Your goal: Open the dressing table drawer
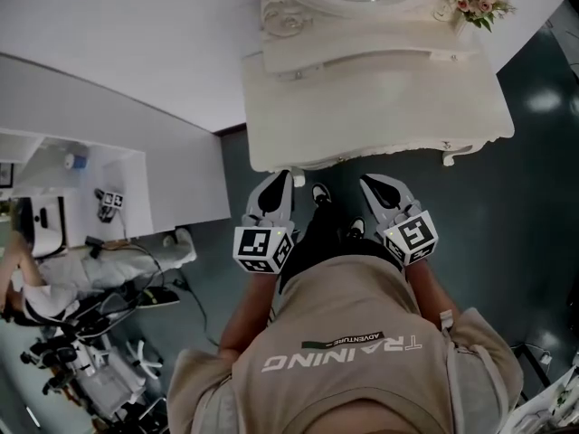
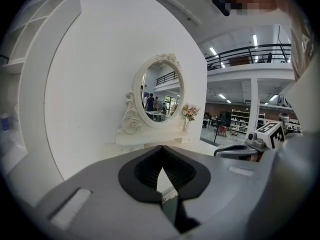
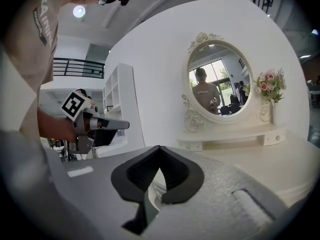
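Jaws are sitting closed and empty on left gripper and right gripper at six o'clock of the cream carved dressing table, whose drawer, hiding under its near edge, is probably sliding lightly when pulled squarely mid-front.

The dressing table is cream-white with a wavy front edge and fills the upper middle and upper right of the head view. At its back stand a low shelf and an oval, carved-framed mirror. Its drawer lies hidden under the overhanging top.
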